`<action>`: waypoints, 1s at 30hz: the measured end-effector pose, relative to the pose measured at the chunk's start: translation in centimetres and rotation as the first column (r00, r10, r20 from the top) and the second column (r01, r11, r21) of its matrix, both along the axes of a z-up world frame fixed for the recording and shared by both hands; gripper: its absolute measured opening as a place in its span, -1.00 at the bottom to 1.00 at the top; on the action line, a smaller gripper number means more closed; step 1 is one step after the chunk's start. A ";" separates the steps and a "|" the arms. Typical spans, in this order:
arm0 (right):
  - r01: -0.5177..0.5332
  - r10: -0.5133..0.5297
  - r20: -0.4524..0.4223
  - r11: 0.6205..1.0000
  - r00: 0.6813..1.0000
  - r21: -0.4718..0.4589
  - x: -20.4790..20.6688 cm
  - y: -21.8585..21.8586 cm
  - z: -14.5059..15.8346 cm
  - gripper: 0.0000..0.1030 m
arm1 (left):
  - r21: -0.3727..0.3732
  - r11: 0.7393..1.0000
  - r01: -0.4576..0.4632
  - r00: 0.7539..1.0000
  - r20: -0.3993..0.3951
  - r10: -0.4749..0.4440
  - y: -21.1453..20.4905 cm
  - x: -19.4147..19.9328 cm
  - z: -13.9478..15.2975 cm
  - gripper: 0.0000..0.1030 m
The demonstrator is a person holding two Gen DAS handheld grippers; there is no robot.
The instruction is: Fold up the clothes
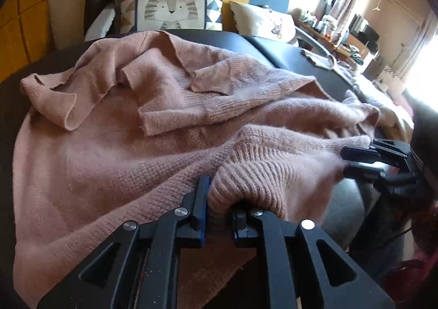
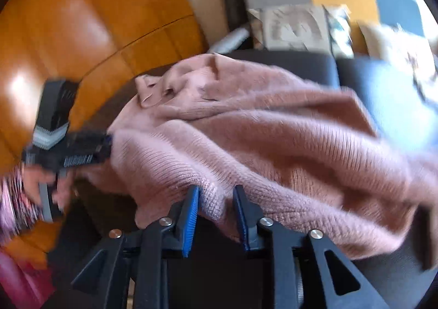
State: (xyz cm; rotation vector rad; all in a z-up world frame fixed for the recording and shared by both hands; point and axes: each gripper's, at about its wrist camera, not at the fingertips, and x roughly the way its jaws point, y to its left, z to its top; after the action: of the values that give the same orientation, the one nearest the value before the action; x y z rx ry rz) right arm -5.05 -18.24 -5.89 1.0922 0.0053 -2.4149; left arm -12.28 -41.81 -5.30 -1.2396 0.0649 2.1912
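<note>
Left wrist view: fuzzy pink knitted sweater [image 1: 153, 123] lies rumpled across the dark padded table [image 1: 287, 49], tiger-print cushion [image 1: 169, 8] behind it, and the left gripper [image 1: 219, 199] is clamped on the ribbed hem. Right wrist view is blurry, but the right gripper [image 2: 216, 199] looks pinched on the sweater's [image 2: 273, 139] near edge

sweater [image 1: 115, 150]: dusty pink, fuzzy knit with ribbed lines
left gripper [image 1: 219, 205]: black, blue pads
right gripper [image 2: 216, 207]: black, blue pads
table [image 1: 273, 46]: black
pillow [image 1: 169, 8]: cream with a grey striped tiger, triangles at the sides
floor [image 2: 68, 22]: shiny orange-brown wood
</note>
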 end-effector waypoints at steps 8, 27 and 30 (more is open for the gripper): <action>-0.146 0.253 -0.163 0.863 0.954 0.483 2.0 -5.3 -1.4 -0.46 | 0.046 0.999 -0.009 0.999 0.049 0.006 -0.1 -0.9 0.6 -0.73; -0.059 0.296 -0.275 0.771 0.915 0.634 0.5 -8.1 -3.7 -0.50 | 0.079 0.997 0.001 0.998 0.058 -0.005 0.0 -0.9 1.0 -0.70; -0.089 0.184 -0.163 0.880 0.969 0.466 -2.2 -6.9 -3.0 -0.74 | 0.045 0.999 0.011 0.999 0.044 -0.013 -0.1 -0.3 0.7 -0.51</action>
State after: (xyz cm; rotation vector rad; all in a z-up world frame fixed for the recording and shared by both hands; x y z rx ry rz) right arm -7.25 -25.18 -8.89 0.9826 0.7307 -2.4426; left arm -12.62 -41.94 -4.58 -1.2585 0.0048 2.1424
